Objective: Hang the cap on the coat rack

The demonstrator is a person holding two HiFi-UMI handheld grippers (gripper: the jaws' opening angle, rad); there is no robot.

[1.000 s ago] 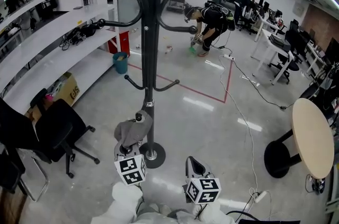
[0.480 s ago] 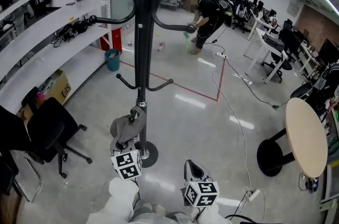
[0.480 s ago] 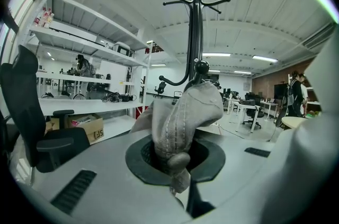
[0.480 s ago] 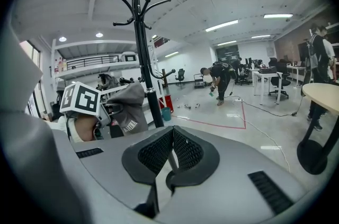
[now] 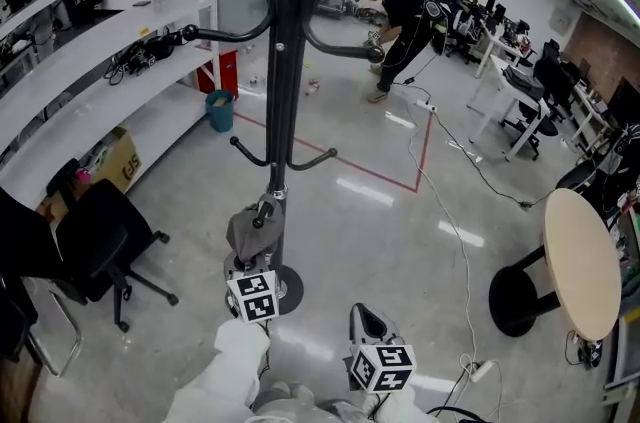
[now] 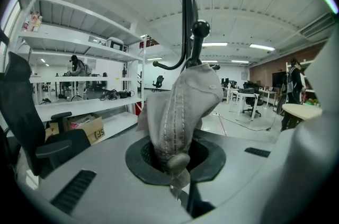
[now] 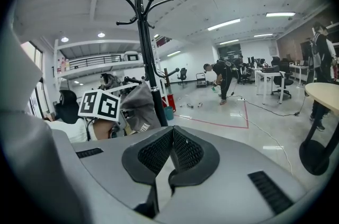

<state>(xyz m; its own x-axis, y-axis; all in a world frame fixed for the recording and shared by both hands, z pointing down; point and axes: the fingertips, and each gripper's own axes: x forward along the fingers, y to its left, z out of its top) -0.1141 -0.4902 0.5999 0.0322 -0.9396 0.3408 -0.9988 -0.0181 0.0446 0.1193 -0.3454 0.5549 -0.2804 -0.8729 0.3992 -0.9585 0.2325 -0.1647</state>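
The black coat rack (image 5: pixel 283 91) stands right in front of me on its round base (image 5: pixel 288 288). A grey cap (image 5: pixel 254 233) hangs against the pole low down, with a small knob of a lower hook (image 5: pixel 263 221) showing at its top. My left gripper (image 5: pixel 248 263) is shut on the cap's lower edge. In the left gripper view the cap (image 6: pixel 179 112) rises from the jaws, just under a ball-tipped hook (image 6: pixel 200 29). My right gripper (image 5: pixel 368 319) is shut and empty, lower right of the base. The right gripper view shows its jaws (image 7: pixel 170 150) closed, with the cap (image 7: pixel 139 106) to their left.
A black office chair (image 5: pixel 95 251) stands to the left, before white shelves (image 5: pixel 95 61) and a cardboard box (image 5: pixel 118 163). A round table (image 5: pixel 585 261) stands at the right. A white cable (image 5: pixel 452 211) runs over the floor. A person (image 5: pixel 402 16) bends down far behind.
My left gripper has carried the cap a little up and closer to the pole. The right gripper has hardly moved. The person in the background has straightened somewhat.
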